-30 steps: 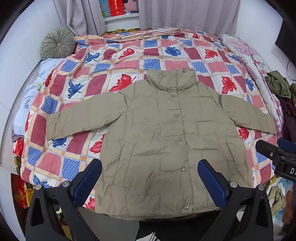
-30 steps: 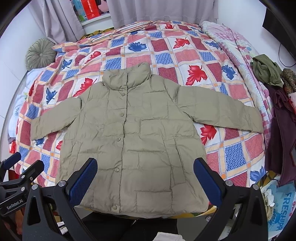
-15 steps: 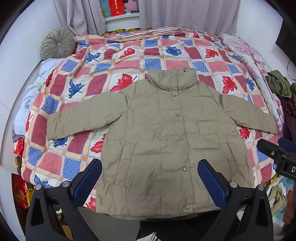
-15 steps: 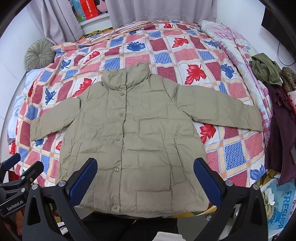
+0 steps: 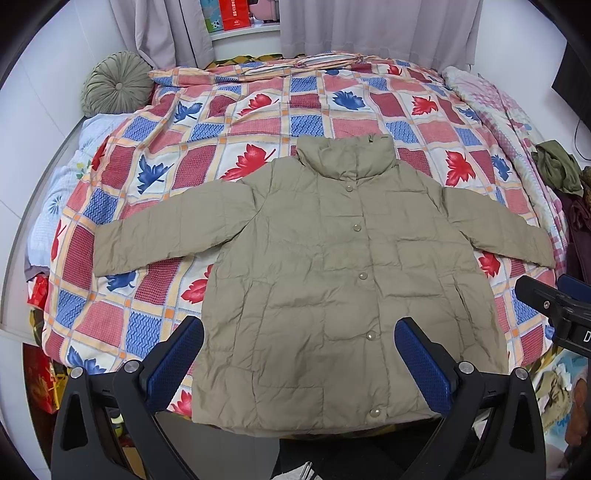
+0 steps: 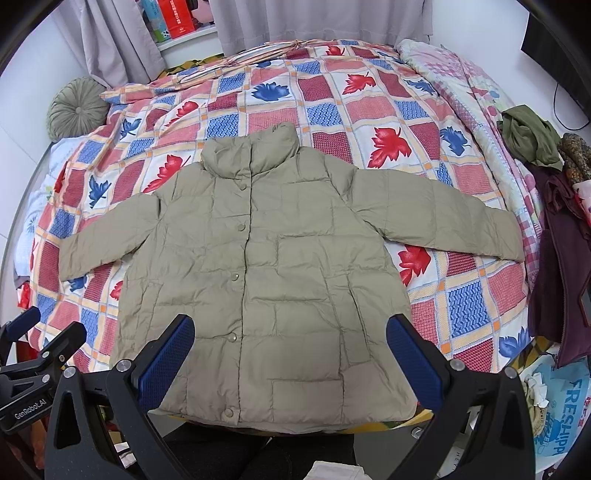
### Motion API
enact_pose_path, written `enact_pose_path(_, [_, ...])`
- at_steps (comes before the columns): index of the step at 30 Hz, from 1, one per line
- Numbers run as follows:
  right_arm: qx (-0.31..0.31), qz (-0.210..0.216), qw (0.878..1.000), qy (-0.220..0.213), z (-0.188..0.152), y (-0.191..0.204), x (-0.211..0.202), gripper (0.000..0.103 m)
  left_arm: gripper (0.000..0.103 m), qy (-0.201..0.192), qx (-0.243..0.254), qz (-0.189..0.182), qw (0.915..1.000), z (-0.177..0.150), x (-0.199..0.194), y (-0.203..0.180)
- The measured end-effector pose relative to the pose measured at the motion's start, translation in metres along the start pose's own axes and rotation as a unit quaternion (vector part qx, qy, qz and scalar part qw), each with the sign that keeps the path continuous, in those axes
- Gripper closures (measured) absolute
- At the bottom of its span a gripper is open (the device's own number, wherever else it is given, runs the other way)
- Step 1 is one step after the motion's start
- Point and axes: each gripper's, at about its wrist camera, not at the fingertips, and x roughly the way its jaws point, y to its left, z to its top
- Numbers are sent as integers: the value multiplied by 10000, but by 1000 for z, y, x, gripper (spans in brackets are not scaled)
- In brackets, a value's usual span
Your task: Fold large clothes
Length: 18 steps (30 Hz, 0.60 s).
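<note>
An olive-beige padded jacket (image 5: 332,280) lies flat, front up and buttoned, on the bed, both sleeves spread out sideways and the collar toward the far end. It also shows in the right wrist view (image 6: 258,266). My left gripper (image 5: 299,350) is open and empty, held above the jacket's hem. My right gripper (image 6: 290,350) is open and empty too, over the hem. Each gripper shows at the edge of the other's view: the right one (image 5: 557,314), the left one (image 6: 33,358).
The bed has a checked quilt (image 5: 236,122) with red and blue leaves. A round green cushion (image 5: 114,88) sits at the far left. A heap of clothes (image 6: 550,177) lies along the right edge. Curtains (image 6: 314,22) and a shelf stand behind.
Both grippers have hardly moved; the view has shifted very slightly. The jacket lies as before.
</note>
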Motion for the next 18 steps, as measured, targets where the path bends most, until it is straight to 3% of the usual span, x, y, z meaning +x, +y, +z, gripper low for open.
enact_pose_path(18, [-8,-23,10000,44,0,3,1,0,0,6,5,-2,10000,0,0,0])
